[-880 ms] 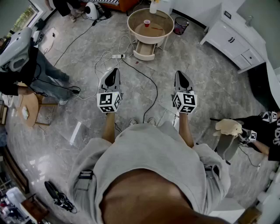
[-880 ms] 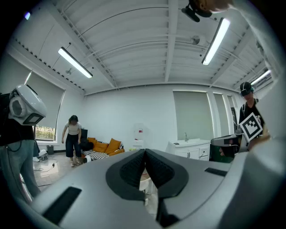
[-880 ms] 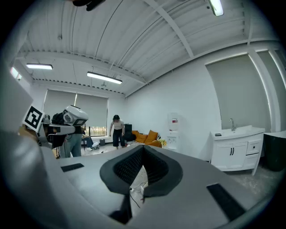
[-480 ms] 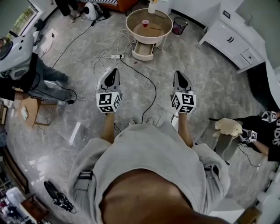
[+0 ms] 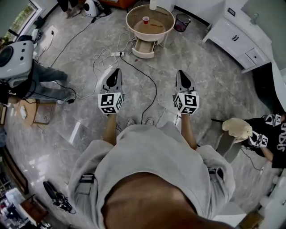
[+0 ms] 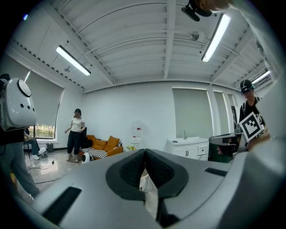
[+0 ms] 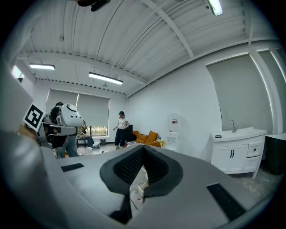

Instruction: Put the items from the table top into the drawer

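Observation:
A round wooden table (image 5: pixel 166 13) stands far ahead on the floor, with a red cup (image 5: pixel 145 19) and a thin stick-like item (image 5: pixel 156 25) on its top. Its pale drawer (image 5: pixel 145 47) hangs pulled out below the front rim. My left gripper (image 5: pixel 116 72) and right gripper (image 5: pixel 180 73) are held side by side, level, well short of the table. Both are shut with nothing between the pads. In the left gripper view the left gripper (image 6: pixel 144 154) shows closed black pads; the right gripper (image 7: pixel 142 150) looks the same in its own view.
Cables and a white power strip (image 5: pixel 117 53) lie on the grey floor between me and the table. A dark waste bin (image 5: pixel 182 22) and white cabinets (image 5: pixel 234 38) stand at the right. One person (image 5: pixel 18 58) is at the left, and another holding grippers (image 5: pixel 263 134) at the right.
The table and drawer have slid slightly up and left in the head view. The person at the left has shifted. Both grippers hold the same pose, still shut.

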